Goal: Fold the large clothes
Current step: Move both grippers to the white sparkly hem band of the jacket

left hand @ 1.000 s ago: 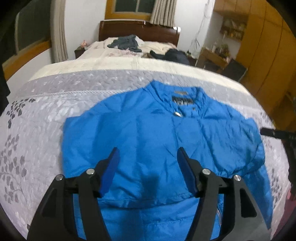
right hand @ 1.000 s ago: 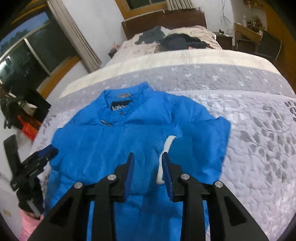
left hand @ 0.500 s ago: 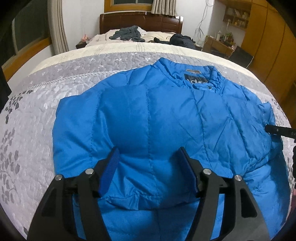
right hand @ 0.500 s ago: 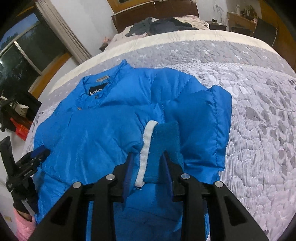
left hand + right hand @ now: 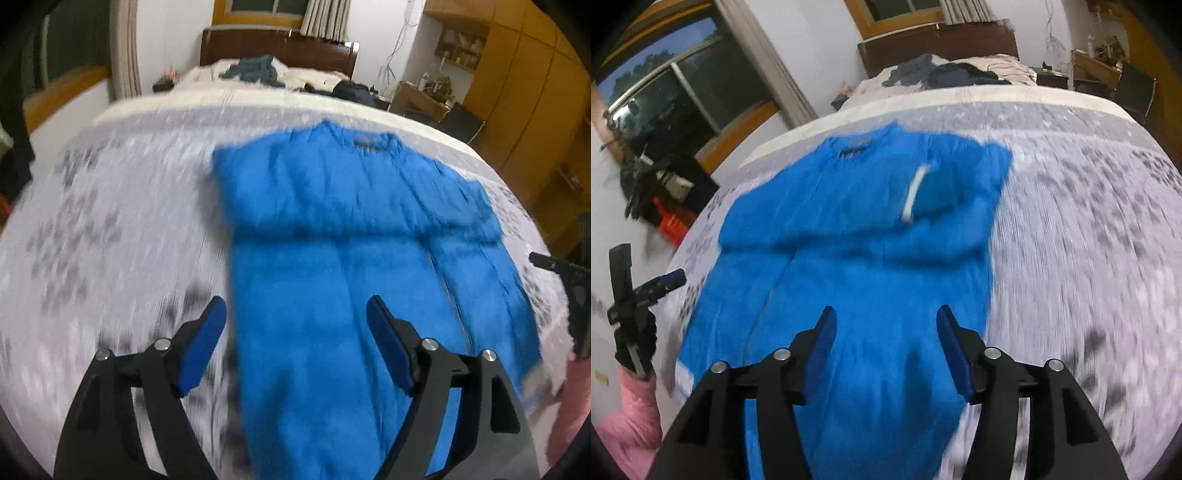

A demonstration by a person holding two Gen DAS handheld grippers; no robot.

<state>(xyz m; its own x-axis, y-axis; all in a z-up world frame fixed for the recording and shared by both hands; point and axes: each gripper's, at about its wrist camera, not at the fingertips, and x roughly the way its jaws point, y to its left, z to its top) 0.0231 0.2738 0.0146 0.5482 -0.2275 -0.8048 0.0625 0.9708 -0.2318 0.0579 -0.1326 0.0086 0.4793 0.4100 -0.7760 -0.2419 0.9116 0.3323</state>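
Blue jacket [image 5: 332, 280], sleeves folded across.

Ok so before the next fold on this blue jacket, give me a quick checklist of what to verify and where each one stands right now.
1. Left gripper open and empty: ok, jaws apart, nothing between them.
2. Right gripper open and empty: ok, jaws apart above the jacket.
3. Both sleeves folded in across the blue jacket: ok, the sleeve cuff lies on the chest.
4. Jacket fully on the bedspread: cannot tell, the hem runs below both views.
5. Fabric lying smooth: cannot tell, both views are motion-blurred.
6. Dark clothes clear of the jacket: ok, far off by the headboard.
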